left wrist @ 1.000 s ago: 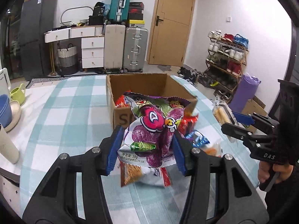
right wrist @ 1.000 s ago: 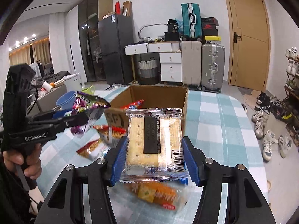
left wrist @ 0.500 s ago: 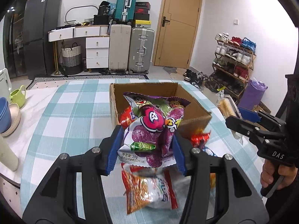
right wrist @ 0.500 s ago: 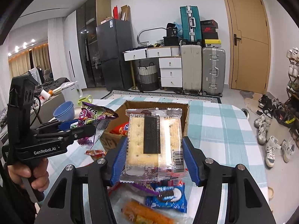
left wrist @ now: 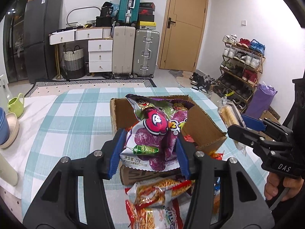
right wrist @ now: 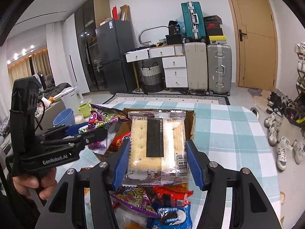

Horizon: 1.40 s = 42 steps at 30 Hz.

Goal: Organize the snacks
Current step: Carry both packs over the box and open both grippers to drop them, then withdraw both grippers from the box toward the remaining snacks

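My left gripper [left wrist: 150,149] is shut on a purple snack bag [left wrist: 154,133] with a pink cartoon face, held above the near side of an open cardboard box [left wrist: 202,126]. My right gripper [right wrist: 158,162] is shut on a clear-wrapped cracker pack [right wrist: 158,143] with a dark label, also over the box [right wrist: 190,118]. In the right wrist view the left gripper [right wrist: 89,131] and its purple bag [right wrist: 103,116] show at the left. From the left wrist, the right gripper [left wrist: 246,126] with its crackers [left wrist: 227,114] appears at the right. Red snacks lie inside the box [right wrist: 120,139].
A pile of loose snack packets [left wrist: 162,196] lies on the checked tablecloth [left wrist: 76,118] in front of the box, including a blue cookie pack [right wrist: 171,217]. A green cup [left wrist: 16,105] and stacked bowls [left wrist: 5,127] stand at the table's left edge. A hand [right wrist: 34,183] grips the left tool.
Both grippers have moved forward over the table with their packs, so the box now lies closer beneath them. The loose snack pile has slid toward the bottom of both views.
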{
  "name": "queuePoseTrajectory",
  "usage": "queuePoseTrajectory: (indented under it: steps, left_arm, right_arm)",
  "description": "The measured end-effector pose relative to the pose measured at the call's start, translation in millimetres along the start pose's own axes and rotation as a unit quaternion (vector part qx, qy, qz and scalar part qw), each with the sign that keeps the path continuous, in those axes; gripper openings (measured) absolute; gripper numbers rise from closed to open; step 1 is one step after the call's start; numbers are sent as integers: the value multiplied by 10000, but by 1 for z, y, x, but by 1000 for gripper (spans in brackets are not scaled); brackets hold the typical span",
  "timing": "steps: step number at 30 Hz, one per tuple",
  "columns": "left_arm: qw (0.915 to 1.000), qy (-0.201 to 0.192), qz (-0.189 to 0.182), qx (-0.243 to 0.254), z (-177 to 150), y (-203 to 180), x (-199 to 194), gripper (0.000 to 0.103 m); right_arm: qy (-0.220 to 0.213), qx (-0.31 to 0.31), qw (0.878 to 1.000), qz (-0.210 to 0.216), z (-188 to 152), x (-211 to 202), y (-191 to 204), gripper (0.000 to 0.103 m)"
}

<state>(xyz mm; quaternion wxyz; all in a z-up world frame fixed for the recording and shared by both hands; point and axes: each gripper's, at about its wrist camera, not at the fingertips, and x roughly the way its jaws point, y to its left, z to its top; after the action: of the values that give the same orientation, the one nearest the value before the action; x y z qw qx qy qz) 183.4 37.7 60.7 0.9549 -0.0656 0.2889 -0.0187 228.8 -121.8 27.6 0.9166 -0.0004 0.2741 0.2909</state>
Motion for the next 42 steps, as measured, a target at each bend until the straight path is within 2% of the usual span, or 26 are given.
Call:
queuePoseTrajectory:
  steps: [12, 23, 24, 27, 29, 32, 34, 37, 42]
  left_arm:
    - [9997, 216, 89, 40, 3, -1, 51, 48]
    - [9988, 420, 252, 64, 4, 0, 97, 49]
    - [9986, 468, 258, 60, 3, 3, 100, 49]
    - [9985, 493, 238, 44, 5, 2, 105, 51]
    - [9989, 448, 155, 16, 6, 3, 102, 60]
    - [9990, 390, 215, -13, 8, 5, 91, 84]
    - [9989, 278, 374, -35, 7, 8, 79, 88]
    - [9990, 178, 388, -95, 4, 9, 62, 102]
    - [9994, 127, 205, -259, -11, 19, 26, 102]
  right_arm:
    - [140, 122, 9998, 64, 9, 43, -9, 58]
    - [229, 121, 9996, 120, 10, 55, -10, 58]
    - [207, 144, 9996, 140, 11, 54, -11, 59]
    - [6, 121, 9999, 110, 13, 41, -12, 70]
    - [-126, 98, 9999, -29, 12, 31, -16, 93]
    - [-93, 279, 9996, 25, 7, 19, -27, 100]
    - [21, 397, 9992, -16, 1, 12, -33, 102]
    - [125, 468, 9988, 7, -9, 1, -38, 102]
    - [182, 432, 9988, -153, -28, -21, -40, 102]
